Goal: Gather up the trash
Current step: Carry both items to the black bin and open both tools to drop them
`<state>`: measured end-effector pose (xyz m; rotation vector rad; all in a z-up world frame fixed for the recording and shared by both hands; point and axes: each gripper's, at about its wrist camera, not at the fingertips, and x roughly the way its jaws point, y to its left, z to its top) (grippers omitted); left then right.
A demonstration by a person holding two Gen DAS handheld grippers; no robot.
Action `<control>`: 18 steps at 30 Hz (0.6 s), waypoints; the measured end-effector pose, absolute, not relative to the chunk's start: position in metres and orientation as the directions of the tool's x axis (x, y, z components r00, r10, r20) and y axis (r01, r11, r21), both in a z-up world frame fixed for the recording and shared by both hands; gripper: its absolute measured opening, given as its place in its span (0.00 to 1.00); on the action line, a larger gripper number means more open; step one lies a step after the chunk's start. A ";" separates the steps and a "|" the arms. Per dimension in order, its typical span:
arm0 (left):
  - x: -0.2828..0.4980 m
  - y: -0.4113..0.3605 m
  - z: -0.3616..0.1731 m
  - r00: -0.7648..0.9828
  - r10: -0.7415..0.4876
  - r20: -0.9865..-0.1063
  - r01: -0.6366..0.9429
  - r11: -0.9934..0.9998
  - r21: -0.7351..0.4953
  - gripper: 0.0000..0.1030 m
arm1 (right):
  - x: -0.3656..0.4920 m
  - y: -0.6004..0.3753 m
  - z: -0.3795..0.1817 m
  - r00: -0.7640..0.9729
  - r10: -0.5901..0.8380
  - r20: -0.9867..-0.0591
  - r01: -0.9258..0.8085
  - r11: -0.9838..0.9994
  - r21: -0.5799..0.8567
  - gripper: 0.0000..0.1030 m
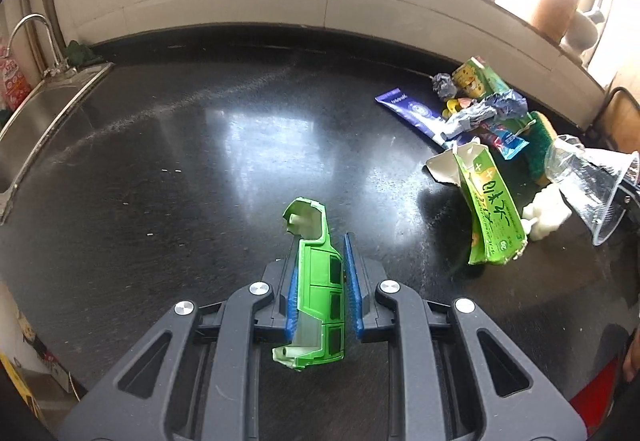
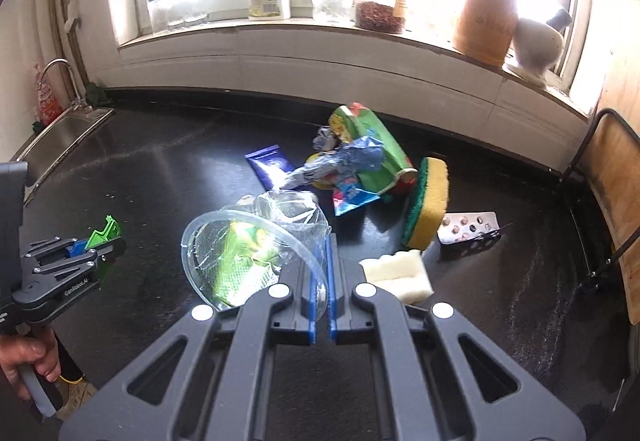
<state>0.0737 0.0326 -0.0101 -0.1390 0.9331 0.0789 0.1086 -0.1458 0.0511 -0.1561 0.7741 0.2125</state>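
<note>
My left gripper [image 1: 320, 261] is shut on a broken green toy car shell [image 1: 318, 281], which hangs clear above the black counter [image 1: 180, 161]. In the right wrist view the same gripper [image 2: 100, 241] shows at the left with the green piece [image 2: 105, 231] between its blue pads. My right gripper [image 2: 325, 241] is shut on the rim of a crumpled clear plastic cup [image 2: 248, 241], which tilts to its left. More trash lies behind it: a flattened green carton [image 1: 490, 213], a blue tube [image 2: 272, 165], crumpled wrappers [image 2: 348, 161] and a pill blister [image 2: 468, 227].
A yellow-green sponge [image 2: 428, 201] and a white foam block [image 2: 400, 273] lie among the trash. A steel sink [image 1: 36, 121] with a tap is at the far left. Bottles and jars stand on the window sill [image 2: 320, 29]. A wooden board in a metal frame [image 2: 612, 181] leans at the right.
</note>
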 end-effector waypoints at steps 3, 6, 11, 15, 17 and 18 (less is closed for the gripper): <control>0.058 0.046 -0.001 0.609 0.016 -0.793 -0.136 0.987 -0.085 0.19 | 0.100 -0.123 0.051 0.685 0.173 -0.708 -0.291 0.956 -0.047 0.05; 0.037 0.068 0.009 0.625 0.031 -0.780 -0.159 0.983 -0.089 0.19 | 0.092 -0.089 0.048 0.655 0.240 -0.717 -0.357 0.934 -0.014 0.05; -0.013 0.122 0.023 0.639 0.099 -0.762 -0.241 0.968 -0.076 0.19 | 0.073 -0.010 0.038 0.573 0.371 -0.730 -0.498 0.866 0.049 0.05; -0.066 0.171 0.025 0.628 0.184 -0.756 -0.330 0.943 -0.044 0.19 | 0.043 0.075 0.027 0.480 0.482 -0.733 -0.637 0.766 0.087 0.05; -0.096 0.198 0.020 0.613 0.221 -0.758 -0.382 0.923 -0.039 0.19 | 0.028 0.110 0.020 0.423 0.523 -0.740 -0.687 0.718 0.114 0.05; -0.111 0.212 0.017 0.603 0.240 -0.760 -0.408 0.912 -0.036 0.19 | 0.018 0.135 0.014 0.380 0.548 -0.745 -0.718 0.683 0.136 0.05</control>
